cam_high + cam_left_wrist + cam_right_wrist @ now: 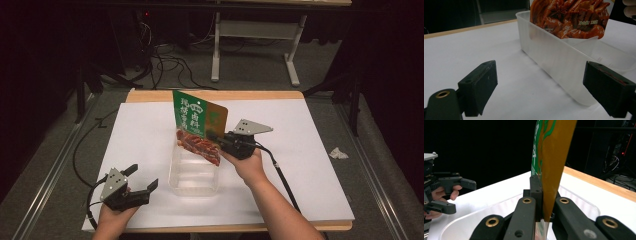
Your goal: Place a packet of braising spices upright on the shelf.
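White tabletop (310, 165) – bare margins, pouch (197, 127) (upright) over tub (192, 182)

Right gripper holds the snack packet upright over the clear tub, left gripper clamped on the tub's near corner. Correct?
Not quite. The left gripper is open and clear of the clear tub, as the left gripper view shows. The right gripper does hold the snack packet upright over it.

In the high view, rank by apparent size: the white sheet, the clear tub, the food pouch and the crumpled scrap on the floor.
1. white sheet, by far the largest.
2. clear tub and food pouch: about alike; the pouch is raised toward the camera, so I won't rank them.
3. crumpled scrap, smallest.
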